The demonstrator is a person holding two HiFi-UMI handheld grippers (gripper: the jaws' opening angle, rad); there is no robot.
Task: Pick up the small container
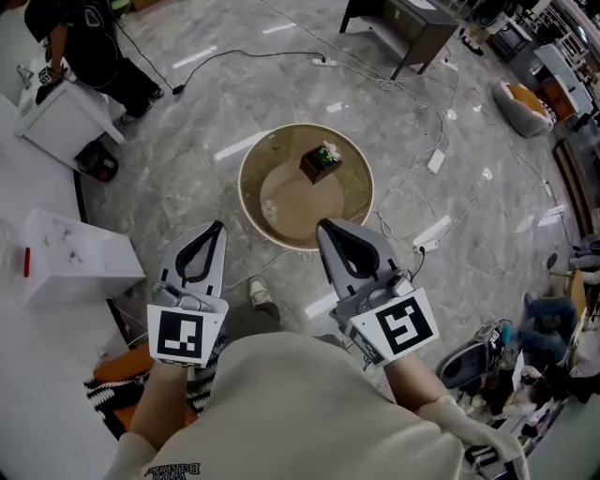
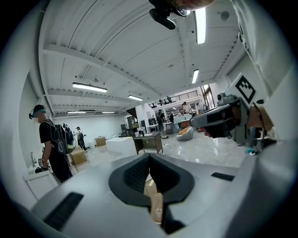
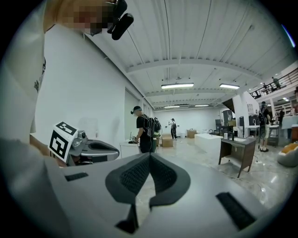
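The small container (image 1: 321,161), a dark cube with a little plant in it, stands on the far right part of a round tan table (image 1: 286,202) in the head view. Both grippers are held low in front of me, short of the table's near rim. My left gripper (image 1: 217,226) is shut with nothing in it, its tip over the floor left of the table. My right gripper (image 1: 324,226) is also shut and empty, its tip at the near rim, well short of the container. Neither gripper view shows the container: the left gripper (image 2: 149,156) and the right gripper (image 3: 149,155) both point out across the room.
A white box (image 1: 75,258) stands at the left. A person in black (image 1: 89,42) is by a white stand at the top left. Beyond the table are a dark desk (image 1: 412,28), floor cables and a power strip (image 1: 436,161). Shoes and clutter (image 1: 487,361) lie at the lower right.
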